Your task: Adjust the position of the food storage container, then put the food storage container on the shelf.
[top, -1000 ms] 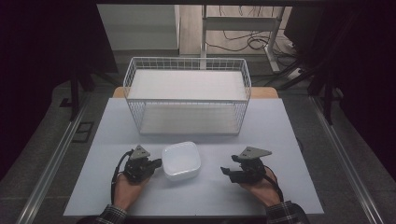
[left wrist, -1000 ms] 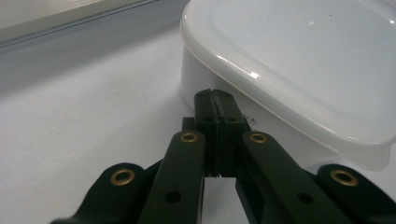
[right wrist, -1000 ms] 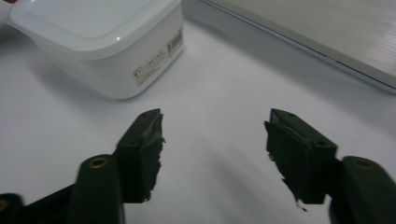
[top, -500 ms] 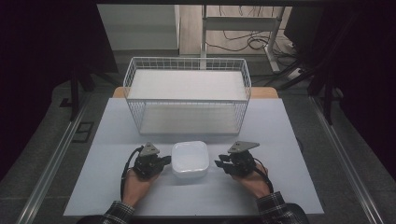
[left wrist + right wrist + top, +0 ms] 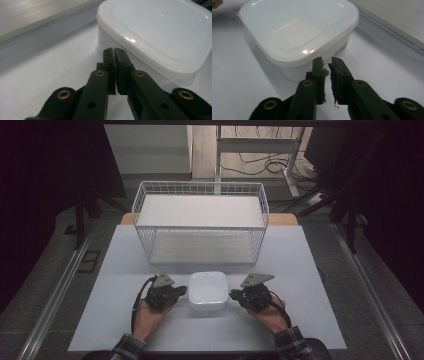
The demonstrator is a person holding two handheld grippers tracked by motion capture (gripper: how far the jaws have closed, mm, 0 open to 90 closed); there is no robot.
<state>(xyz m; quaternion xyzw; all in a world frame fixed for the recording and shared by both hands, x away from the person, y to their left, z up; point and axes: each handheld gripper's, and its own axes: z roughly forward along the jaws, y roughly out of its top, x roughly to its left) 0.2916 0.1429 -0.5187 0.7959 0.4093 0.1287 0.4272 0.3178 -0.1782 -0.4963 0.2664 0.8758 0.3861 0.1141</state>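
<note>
A white square plastic container point(image 5: 207, 291) with its lid on sits on the table near the front middle. My left gripper point(image 5: 184, 291) is shut, and its tips rest against the container's left wall point(image 5: 160, 32). My right gripper point(image 5: 232, 295) is shut too, with a thin slit between its worn pads point(image 5: 319, 72). Its tips meet the right wall, just under the lid's rim point(image 5: 297, 32). Nothing lies between either pair of jaws. A hand holds each gripper from the front edge.
A white wire basket point(image 5: 200, 220) with a flat white floor stands behind the container, open at the top. The pale table top point(image 5: 115, 270) has free room on both sides. Dark floor and metal rails flank the table.
The container has slid right and turned square to the table. Both grippers have moved inward until their tips touch its opposite walls.
</note>
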